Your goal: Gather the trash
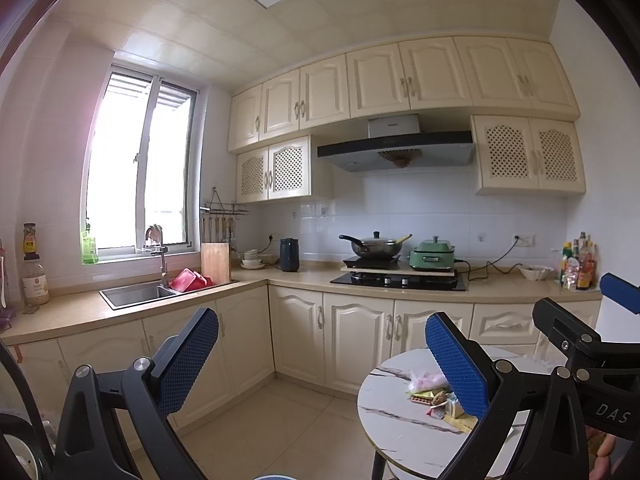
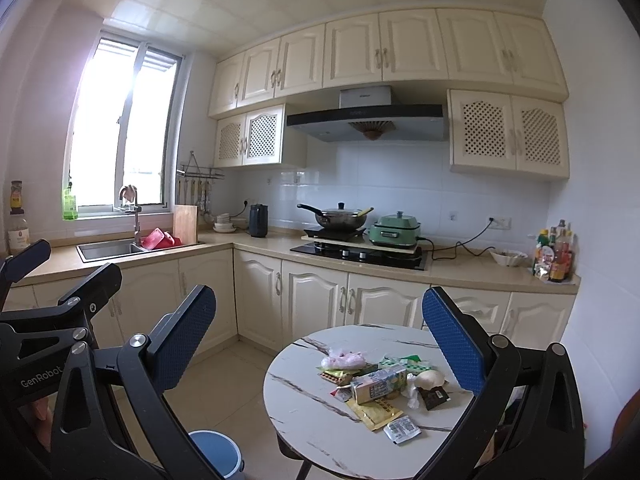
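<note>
Reaching should be started from above: both the left gripper (image 1: 320,356) and right gripper (image 2: 320,336) are held wide apart and empty, while the trash pile (image 2: 380,384) lies on the round marble table (image 2: 304,412), beside the blue bin (image 2: 216,454).

— Where do we look from on the left wrist?

— From above floor level, facing the far kitchen wall, with the sink (image 1: 134,294) to the left and the stove (image 1: 400,280) ahead. The round table (image 1: 384,412) sits near, low at the right, partly behind our own blue finger (image 1: 456,364).

— And on the right wrist?

— We face the same way, standing a little further right (the left gripper's frame crosses that view's left edge). Here the round table (image 2: 304,400) lies near and nearly whole, and a blue bucket (image 2: 218,454) shows at the bottom edge.

— What do we share?

— Window, sink, stove, cabinets, and the table with its litter (image 2: 376,384).
</note>
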The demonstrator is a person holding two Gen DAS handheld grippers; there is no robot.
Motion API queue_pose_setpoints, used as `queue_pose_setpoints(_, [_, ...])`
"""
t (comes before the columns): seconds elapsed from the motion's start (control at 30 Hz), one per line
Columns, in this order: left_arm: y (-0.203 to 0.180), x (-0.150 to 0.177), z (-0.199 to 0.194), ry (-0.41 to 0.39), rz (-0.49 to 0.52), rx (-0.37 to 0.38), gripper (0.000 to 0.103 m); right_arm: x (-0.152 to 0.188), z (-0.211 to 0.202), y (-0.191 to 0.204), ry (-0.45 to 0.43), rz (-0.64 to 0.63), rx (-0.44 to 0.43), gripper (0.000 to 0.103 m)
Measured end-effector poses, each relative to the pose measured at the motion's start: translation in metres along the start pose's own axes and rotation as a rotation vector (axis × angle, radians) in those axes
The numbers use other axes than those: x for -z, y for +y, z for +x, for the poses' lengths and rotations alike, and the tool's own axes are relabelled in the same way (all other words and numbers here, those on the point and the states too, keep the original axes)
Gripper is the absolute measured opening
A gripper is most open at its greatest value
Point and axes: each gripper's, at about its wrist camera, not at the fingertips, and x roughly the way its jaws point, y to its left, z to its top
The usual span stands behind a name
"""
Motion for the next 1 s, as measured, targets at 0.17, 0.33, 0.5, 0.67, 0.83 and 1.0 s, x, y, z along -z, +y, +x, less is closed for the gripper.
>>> queue_pose_setpoints(0.17, [-0.006, 0.008, 0.02, 0.005, 0.01, 0.005, 0.102, 0.006, 0.013, -0.009, 0.008, 0.011, 0.003, 0.103])
queue_pose_setpoints(0.33, [-0.011, 0.02, 0.047, 0.007, 0.019, 0.011, 0.102, 0.016, 0.032, -0.016, 0.023, 0.017, 0.003, 0.103])
queue_pose_setpoints(0.5, [-0.028, 0.046, 0.098, 0.089, 0.042, 0.079, 0.102, 0.034, 0.058, -0.033, 0.062, 0.022, 0.021, 0.103])
queue_pose_setpoints(0.67, [-0.059, 0.086, 0.162, 0.261, 0.069, 0.173, 0.102, 0.082, 0.102, -0.068, 0.197, 0.076, 0.088, 0.103])
queue_pose_setpoints(0.83, [-0.106, 0.136, 0.233, 0.45, 0.123, 0.279, 0.102, 0.146, 0.145, -0.12, 0.366, 0.157, 0.162, 0.103])
queue_pose_setpoints(1.0, [-0.153, 0.165, 0.293, 0.576, 0.192, 0.371, 0.102, 0.209, 0.166, -0.168, 0.507, 0.231, 0.225, 0.103])
